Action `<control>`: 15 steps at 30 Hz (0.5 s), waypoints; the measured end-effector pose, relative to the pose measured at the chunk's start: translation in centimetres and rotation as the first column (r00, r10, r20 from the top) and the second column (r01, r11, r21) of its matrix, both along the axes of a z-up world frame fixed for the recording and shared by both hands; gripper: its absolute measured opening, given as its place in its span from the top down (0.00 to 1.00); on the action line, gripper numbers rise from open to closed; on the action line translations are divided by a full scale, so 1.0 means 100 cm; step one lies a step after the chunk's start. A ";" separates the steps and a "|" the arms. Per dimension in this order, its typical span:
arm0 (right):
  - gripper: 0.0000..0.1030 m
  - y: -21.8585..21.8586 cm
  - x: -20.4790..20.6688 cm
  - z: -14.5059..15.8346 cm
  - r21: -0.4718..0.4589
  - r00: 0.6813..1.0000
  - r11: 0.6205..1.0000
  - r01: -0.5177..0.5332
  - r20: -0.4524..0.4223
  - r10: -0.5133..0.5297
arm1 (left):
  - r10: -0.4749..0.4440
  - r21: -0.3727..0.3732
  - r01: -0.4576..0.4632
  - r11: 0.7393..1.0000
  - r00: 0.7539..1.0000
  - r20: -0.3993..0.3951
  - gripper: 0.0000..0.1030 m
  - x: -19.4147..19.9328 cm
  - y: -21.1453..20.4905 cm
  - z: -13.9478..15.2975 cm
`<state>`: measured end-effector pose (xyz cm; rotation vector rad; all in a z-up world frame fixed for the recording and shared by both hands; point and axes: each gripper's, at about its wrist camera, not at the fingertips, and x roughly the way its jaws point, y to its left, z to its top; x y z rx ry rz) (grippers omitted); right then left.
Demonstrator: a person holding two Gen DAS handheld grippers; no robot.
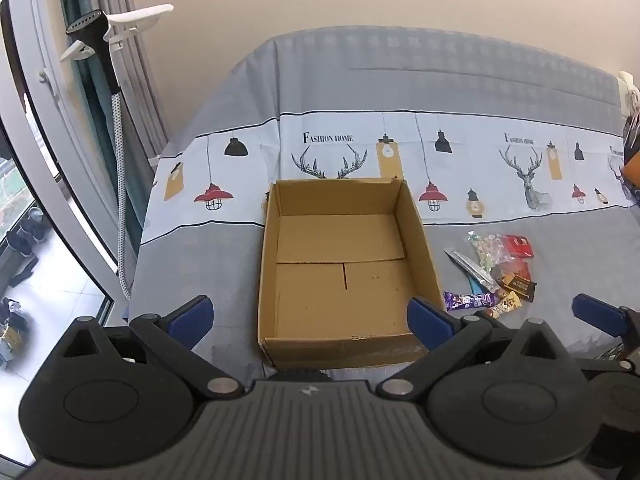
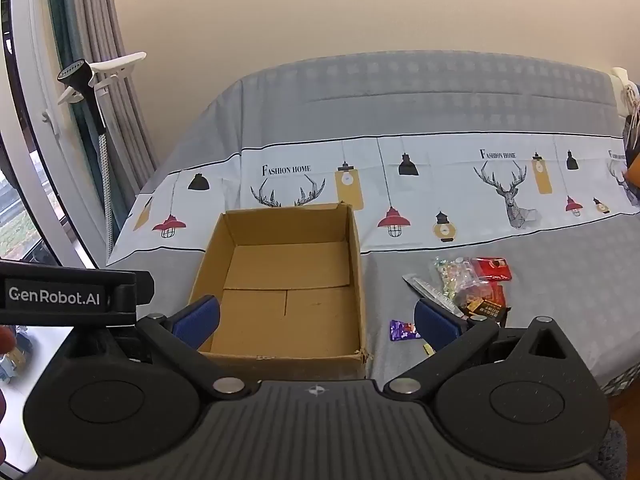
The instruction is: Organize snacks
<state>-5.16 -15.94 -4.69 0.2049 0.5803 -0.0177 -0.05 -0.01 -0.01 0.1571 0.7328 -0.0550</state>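
An open, empty cardboard box [image 1: 340, 276] sits on the grey bedspread, also in the right wrist view [image 2: 284, 292]. A pile of snack packets [image 1: 496, 268] lies to its right: a clear candy bag [image 2: 456, 276], a red packet [image 2: 494, 269], a purple bar [image 2: 402, 330], a silver stick [image 2: 432, 292], a dark packet [image 2: 486, 308]. My left gripper [image 1: 310, 322] is open and empty above the box's near edge. My right gripper [image 2: 318, 326] is open and empty, its right finger [image 2: 436, 324] near the purple bar. A right finger [image 1: 596, 314] shows in the left wrist view.
The bed [image 2: 440, 100] carries a white printed band with deer and lamps. A garment steamer [image 1: 100, 40] and curtains [image 1: 132, 60] stand at the left by a window [image 1: 24, 200]. A beige wall lies behind. The left gripper's body [image 2: 68, 294] shows at the left.
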 end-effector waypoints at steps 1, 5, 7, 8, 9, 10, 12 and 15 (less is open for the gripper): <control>0.00 0.000 0.000 0.001 0.002 1.000 1.000 -0.003 0.000 0.003 | -0.001 -0.003 0.001 1.000 1.000 0.001 0.00 0.000 0.000 0.000; 0.00 -0.001 0.000 0.009 -0.007 1.000 1.000 -0.013 0.008 0.014 | -0.006 0.004 0.006 1.000 1.000 0.011 0.00 -0.009 -0.010 0.002; 0.00 0.008 -0.002 0.001 -0.009 1.000 1.000 -0.015 0.011 0.015 | -0.003 0.005 0.003 1.000 1.000 0.013 0.00 -0.011 -0.015 0.000; 0.00 0.008 -0.003 0.000 -0.005 1.000 1.000 -0.013 0.013 0.013 | -0.004 0.006 0.004 1.000 1.000 0.014 0.00 -0.013 -0.015 0.001; 0.00 0.010 -0.003 -0.001 -0.006 1.000 1.000 -0.011 0.013 0.011 | -0.005 0.005 0.005 1.000 1.000 0.010 0.00 -0.012 -0.013 0.002; 0.00 0.010 -0.004 0.000 -0.005 1.000 1.000 -0.010 0.012 0.010 | -0.005 0.005 0.005 1.000 1.000 0.009 0.00 -0.012 -0.013 0.002; 0.00 0.012 -0.005 -0.002 -0.006 1.000 1.000 -0.008 0.009 0.008 | -0.011 0.006 0.011 1.000 1.000 -0.002 0.00 -0.007 -0.009 0.004; 0.00 0.006 -0.003 -0.003 -0.001 1.000 1.000 -0.019 0.002 0.019 | -0.015 0.010 0.015 1.000 1.000 0.002 0.00 -0.007 -0.008 0.005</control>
